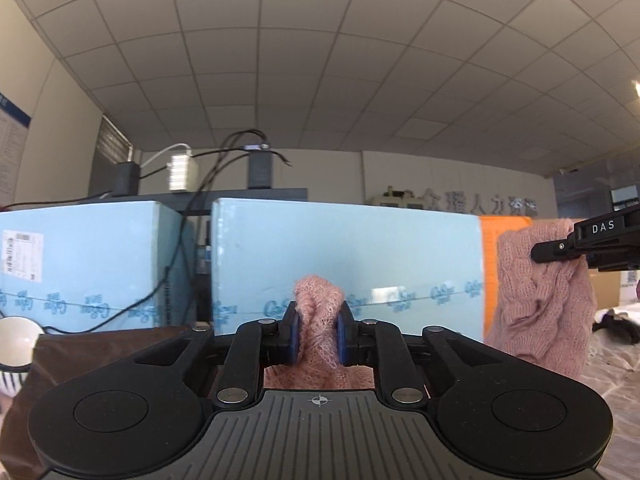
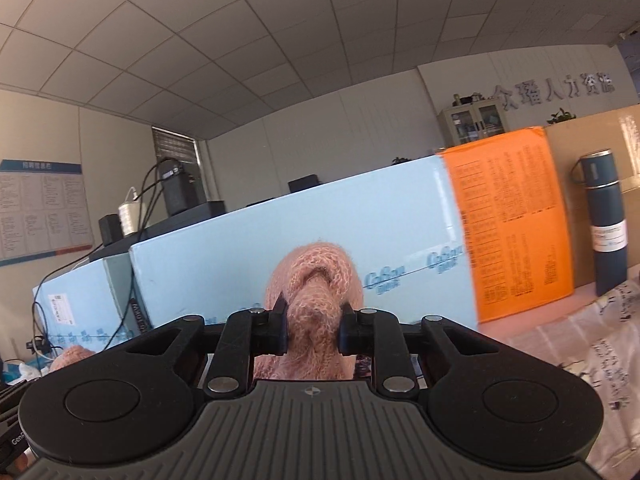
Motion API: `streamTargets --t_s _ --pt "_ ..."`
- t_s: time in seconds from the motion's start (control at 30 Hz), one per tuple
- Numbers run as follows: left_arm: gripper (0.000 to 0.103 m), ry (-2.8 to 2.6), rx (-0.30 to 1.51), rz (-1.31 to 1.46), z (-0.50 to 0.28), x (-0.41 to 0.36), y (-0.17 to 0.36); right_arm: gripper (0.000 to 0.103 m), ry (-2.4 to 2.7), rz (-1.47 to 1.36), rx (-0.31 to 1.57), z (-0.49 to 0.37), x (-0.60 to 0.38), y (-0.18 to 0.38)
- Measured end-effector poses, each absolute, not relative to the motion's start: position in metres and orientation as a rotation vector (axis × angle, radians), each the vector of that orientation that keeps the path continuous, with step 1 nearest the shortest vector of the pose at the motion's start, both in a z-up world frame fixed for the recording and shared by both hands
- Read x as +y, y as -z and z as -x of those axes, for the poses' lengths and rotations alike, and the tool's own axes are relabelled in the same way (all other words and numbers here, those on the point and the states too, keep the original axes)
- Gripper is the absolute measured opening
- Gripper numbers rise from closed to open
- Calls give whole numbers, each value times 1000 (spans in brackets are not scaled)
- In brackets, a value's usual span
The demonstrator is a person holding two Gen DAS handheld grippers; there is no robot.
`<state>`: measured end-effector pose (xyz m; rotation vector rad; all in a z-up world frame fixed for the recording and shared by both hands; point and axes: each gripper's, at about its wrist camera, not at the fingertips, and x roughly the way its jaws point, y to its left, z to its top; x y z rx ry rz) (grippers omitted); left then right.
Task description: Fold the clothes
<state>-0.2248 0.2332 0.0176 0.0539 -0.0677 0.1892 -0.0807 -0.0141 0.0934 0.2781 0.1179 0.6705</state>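
The left gripper point(image 1: 318, 330) sat at the lower centre of the left wrist view, its jaws closed nearly together on a bunched fold of the pink knitted sweater point(image 1: 319, 320). The knit rose above the blue pads point(image 1: 293, 334) in a rounded tuft and spread below them toward the gripper body. At the right edge of that frame the right gripper point(image 1: 560, 246) reached in from the side, with more of the same sweater hanging from it in a loose, cabled drape.

In the right wrist view the right gripper point(image 2: 313, 330) likewise had its jaws pinched on the sweater point(image 2: 316, 276), which bulged up between the fingers as a thick rolled hump, wider than the gap itself. A further pink scrap showed at the lower left of that frame.

Behind both grips stood light blue boxes point(image 1: 344, 260) across the middle of the frame, with an orange sheet point(image 2: 512, 220) to the right of them and a dark flask point(image 2: 606, 224) at the far right. Newspaper point(image 2: 580, 340) covered the bench at the lower right. Black cables point(image 1: 192, 216) trailed down the boxes at the left, and above the boxes only wall and ceiling showed.
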Motion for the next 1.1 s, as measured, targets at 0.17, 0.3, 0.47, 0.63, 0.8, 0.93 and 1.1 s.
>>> streamTargets --t_s 0.17,0.3,0.47,0.63,0.8,0.93,1.1 --pt "15 -110 7 -32 205 209 -15 19 -552 -314 108 75 -83 -81" --pt "15 -81 103 -39 191 198 -4 19 -460 -346 126 69 -128 -71" --pt "16 -92 199 -66 183 190 8 19 -371 -345 218 58 -167 -45" --pt "19 -128 216 -94 182 187 11 20 -343 -334 298 47 -182 -20" --pt "19 -139 224 -114 181 183 12 22 -325 -322 324 38 -178 -9" --pt "21 -147 227 -126 180 181 13 29 -315 -308 324 38 -177 -9" --pt "30 -164 230 -127 180 182 12 48 -288 -301 315 39 -177 -9"
